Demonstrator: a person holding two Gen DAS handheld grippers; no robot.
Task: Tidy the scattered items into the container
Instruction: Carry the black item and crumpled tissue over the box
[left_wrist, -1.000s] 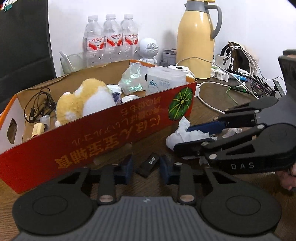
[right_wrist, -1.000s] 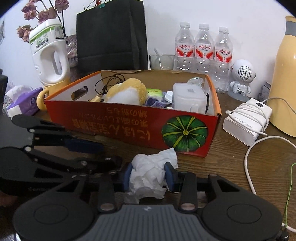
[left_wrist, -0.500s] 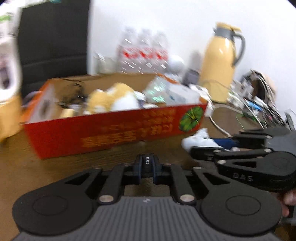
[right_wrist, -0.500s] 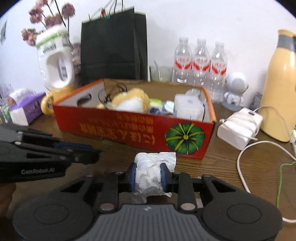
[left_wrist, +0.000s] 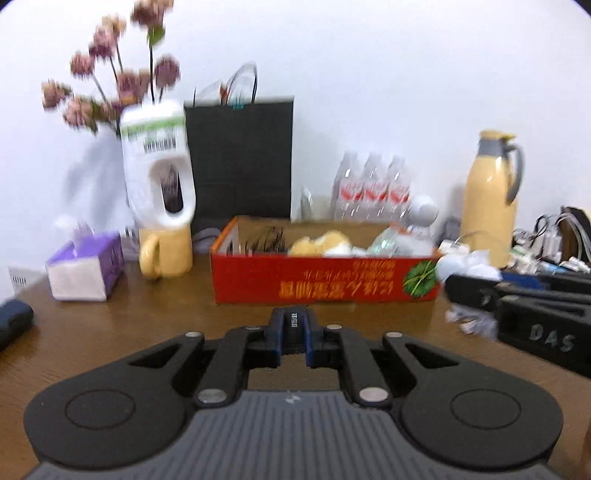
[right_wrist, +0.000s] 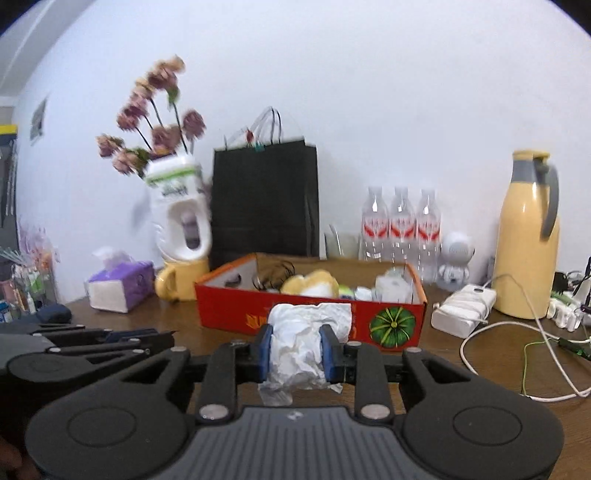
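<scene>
A red cardboard box (left_wrist: 325, 282) (right_wrist: 236, 308) with a pumpkin picture stands on the wooden table, holding a plush toy, cables and small containers. My left gripper (left_wrist: 293, 328) is shut on a small flat black device (left_wrist: 293, 325), lifted clear of the table in front of the box. My right gripper (right_wrist: 295, 349) is shut on a crumpled white tissue (right_wrist: 301, 339), also raised, in front of the box's near wall. In the left wrist view the right gripper (left_wrist: 476, 291) appears at the right with the tissue (left_wrist: 465, 264).
Behind the box stand a black paper bag (right_wrist: 264, 206), water bottles (right_wrist: 400, 225), a yellow thermos (right_wrist: 526, 240), a white jug with flowers in a yellow mug (left_wrist: 164, 251) and a purple tissue box (left_wrist: 86, 266). A white charger (right_wrist: 461, 308) and cables lie right.
Both grippers closed on their items and lifted them, pulling back from the box and swinging left. The black device left the table in the left jaws; the tissue rose in the right.
</scene>
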